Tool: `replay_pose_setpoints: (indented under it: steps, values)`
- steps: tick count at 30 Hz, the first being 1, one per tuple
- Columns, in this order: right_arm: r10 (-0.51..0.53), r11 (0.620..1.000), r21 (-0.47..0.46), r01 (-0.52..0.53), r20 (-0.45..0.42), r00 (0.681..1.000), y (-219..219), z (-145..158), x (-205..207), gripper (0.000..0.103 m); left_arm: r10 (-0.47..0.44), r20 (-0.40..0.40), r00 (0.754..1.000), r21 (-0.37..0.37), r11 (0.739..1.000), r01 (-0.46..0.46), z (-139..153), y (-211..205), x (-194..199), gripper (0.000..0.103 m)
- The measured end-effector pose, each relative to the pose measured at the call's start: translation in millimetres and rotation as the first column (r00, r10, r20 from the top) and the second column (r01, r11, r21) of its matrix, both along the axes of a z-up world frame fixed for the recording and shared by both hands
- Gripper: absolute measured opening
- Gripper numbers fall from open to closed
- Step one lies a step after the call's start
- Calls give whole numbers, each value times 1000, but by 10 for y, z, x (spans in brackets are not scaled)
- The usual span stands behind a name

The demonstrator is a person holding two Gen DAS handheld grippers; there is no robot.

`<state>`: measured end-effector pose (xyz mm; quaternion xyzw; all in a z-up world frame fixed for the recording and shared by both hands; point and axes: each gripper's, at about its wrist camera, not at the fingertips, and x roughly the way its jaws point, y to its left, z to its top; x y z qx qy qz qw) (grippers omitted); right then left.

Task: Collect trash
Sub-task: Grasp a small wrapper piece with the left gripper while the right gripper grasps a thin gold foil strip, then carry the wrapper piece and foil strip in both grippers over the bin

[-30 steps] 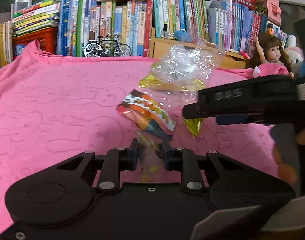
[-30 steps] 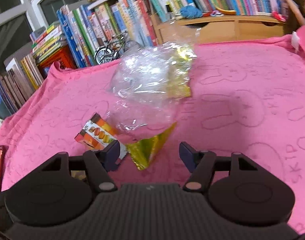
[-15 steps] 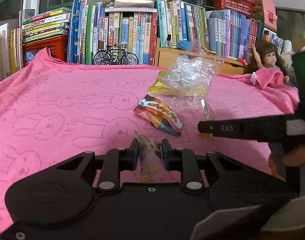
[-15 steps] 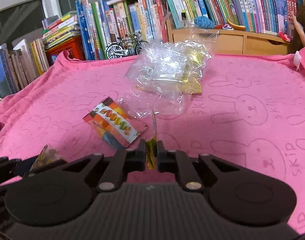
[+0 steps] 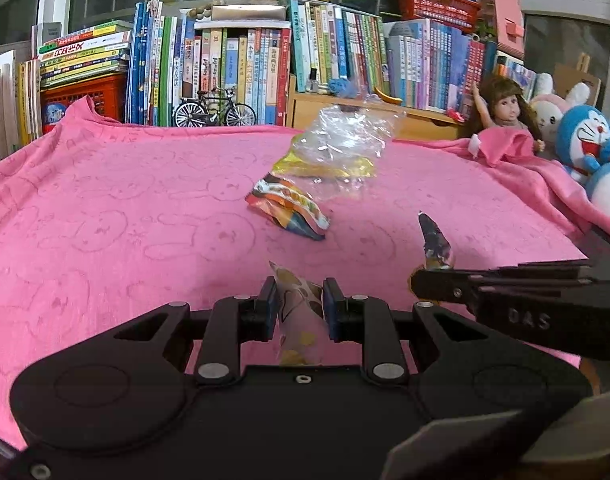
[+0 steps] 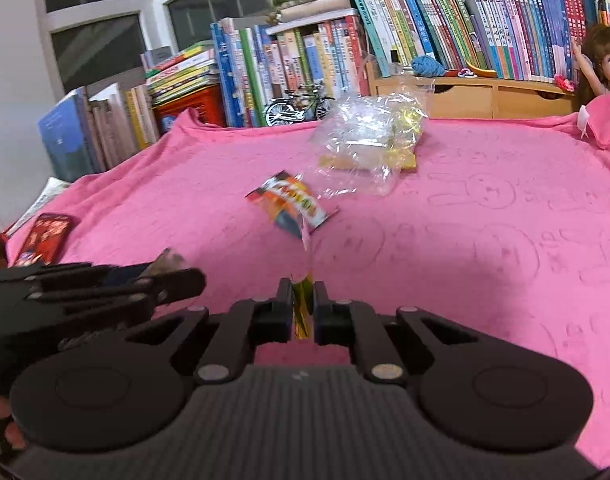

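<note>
My left gripper (image 5: pixel 299 300) is shut on a beige spotted wrapper (image 5: pixel 297 308), held above the pink blanket (image 5: pixel 105 220). My right gripper (image 6: pixel 303 300) is shut on a thin yellow-green wrapper (image 6: pixel 303 312) that stands edge-on between its fingers; the left wrist view shows that wrapper (image 5: pixel 433 242) sticking up from the right gripper (image 5: pixel 425 280). The two grippers hang side by side. Ahead on the blanket lies an orange snack packet (image 5: pixel 289 210) (image 6: pixel 293 204). Behind it sits a crumpled clear plastic bag (image 5: pixel 341 148) (image 6: pixel 369 140) with yellow wrappers inside.
A red packet (image 6: pixel 45 236) lies at the blanket's left edge. Rows of books (image 5: pixel 225 60), a model bicycle (image 5: pixel 209 110) and a wooden shelf (image 5: pixel 385 120) line the back. A doll (image 5: pixel 501 112) and plush toys (image 5: pixel 593 148) sit at the right.
My right gripper shut on the yellow-green wrapper and lifted it off the blanket. Both grippers have pulled back from the clear bag, the left still holding its wrapper.
</note>
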<state>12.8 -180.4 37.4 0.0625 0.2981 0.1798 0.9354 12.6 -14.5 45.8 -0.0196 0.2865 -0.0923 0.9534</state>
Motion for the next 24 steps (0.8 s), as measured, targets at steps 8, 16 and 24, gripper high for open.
replay_pose_setpoints:
  steps: [8, 16, 24]
  values:
    - [33, 999, 21, -33, 1, 999, -22, -34, -535, 13, -19, -17, 1000, -21, 1000, 19, -13, 5, -442, 22]
    - [41, 999, 34, -40, -26, 999, -48, -173, -929, 14, -17, -72, 997, -41, 999, 14, -103, 86, -848, 22]
    - [44, 998, 48, -41, -62, 997, -8, -331, -1244, 14, -24, -144, 989, -38, 999, 19, -274, 139, -1187, 22]
